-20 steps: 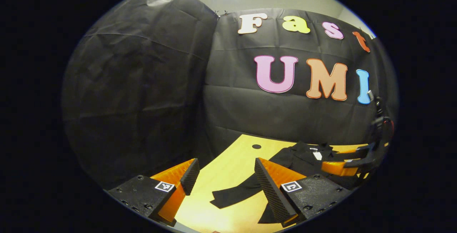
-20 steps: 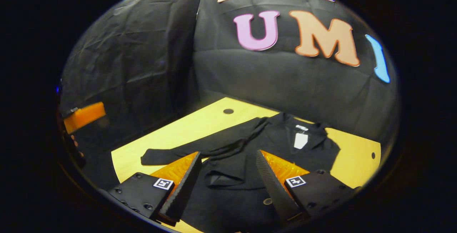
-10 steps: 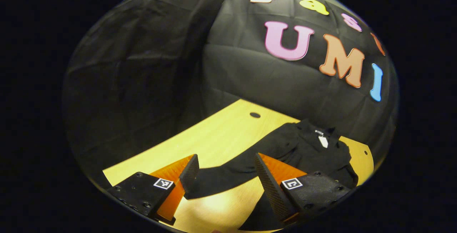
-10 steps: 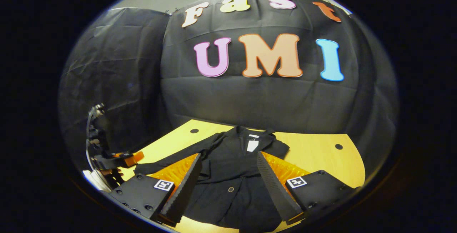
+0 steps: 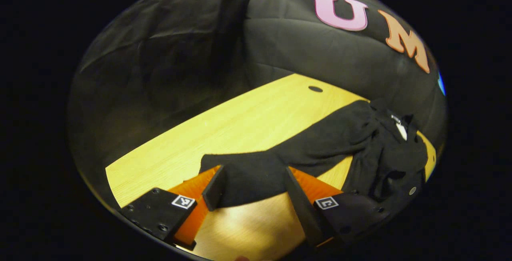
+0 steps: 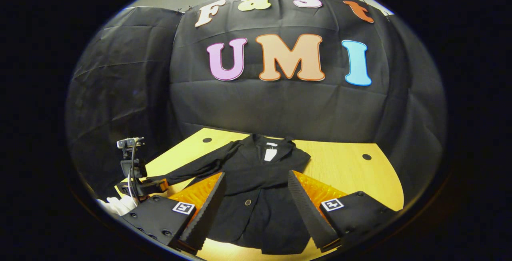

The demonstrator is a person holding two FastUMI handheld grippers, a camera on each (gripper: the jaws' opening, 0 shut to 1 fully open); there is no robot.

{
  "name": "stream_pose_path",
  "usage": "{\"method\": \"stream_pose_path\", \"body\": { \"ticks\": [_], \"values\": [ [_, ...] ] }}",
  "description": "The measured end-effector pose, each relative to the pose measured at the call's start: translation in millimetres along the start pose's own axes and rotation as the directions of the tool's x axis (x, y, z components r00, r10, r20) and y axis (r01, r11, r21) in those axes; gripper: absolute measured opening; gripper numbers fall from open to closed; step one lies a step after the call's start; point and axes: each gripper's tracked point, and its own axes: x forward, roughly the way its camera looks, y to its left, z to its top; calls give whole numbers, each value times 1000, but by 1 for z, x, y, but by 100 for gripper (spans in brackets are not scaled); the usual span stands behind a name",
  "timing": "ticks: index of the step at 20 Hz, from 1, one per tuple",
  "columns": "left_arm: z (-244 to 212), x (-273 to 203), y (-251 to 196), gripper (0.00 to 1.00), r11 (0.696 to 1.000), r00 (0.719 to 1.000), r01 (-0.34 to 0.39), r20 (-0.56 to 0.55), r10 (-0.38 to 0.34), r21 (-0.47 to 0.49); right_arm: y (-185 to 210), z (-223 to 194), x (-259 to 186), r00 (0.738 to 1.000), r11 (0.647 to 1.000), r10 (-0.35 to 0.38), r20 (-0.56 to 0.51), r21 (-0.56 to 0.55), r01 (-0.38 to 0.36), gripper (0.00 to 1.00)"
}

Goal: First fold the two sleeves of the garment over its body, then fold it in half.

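A black jacket with a white neck label lies flat on the wooden table. One sleeve stretches out to the left. In the left gripper view the end of that sleeve lies between the spread fingers of my left gripper, which is open and low over the table. The jacket's body sits bunched at the right of that view. My right gripper hangs open above the jacket's lower front, holding nothing. The left gripper also appears far left, by the sleeve's end.
The yellow table has small round holes near its back edge. Black cloth walls stand close behind and to the left. A white-gloved hand holds the left gripper at the table's left edge.
My left gripper has dropped and tilted toward the table, so the sleeve's end now lies between its fingers. The right gripper swung to face the jacket squarely, then moved little in the last half second.
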Motion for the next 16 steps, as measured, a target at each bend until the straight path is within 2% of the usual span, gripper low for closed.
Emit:
{"method": "stream_pose_path", "body": {
  "ticks": [2,3,6,7,10,14,16],
  "values": [
    [3,-3,1,92,1000,1000,2,0,-2,-4,1,-7,3,1000,1000,4,-22,23,-3,95],
    [2,-2,-1,91,1000,1000,5,-5,-5,-11,0,-7,4,1000,1000,6,-24,30,-5,99],
    [2,0,-6,87,1000,1000,29,-8,-29,-2,-1,-8,7,1000,1000,2,-26,27,-2,99],
    [2,1,-9,78,999,999,36,-10,-36,0,-1,-8,8,1000,1000,2,-28,27,-2,99],
    [3,2,-16,65,996,996,88,-8,-88,-9,-3,-12,9,999,999,2,-40,34,-1,98],
    [8,1,-16,15,980,985,171,9,-171,-105,-5,-13,8,999,1000,-6,-45,29,7,99],
    [7,1,-15,8,966,978,209,9,-210,-150,-6,-13,7,999,999,-9,-43,32,10,99]
  ]
}}
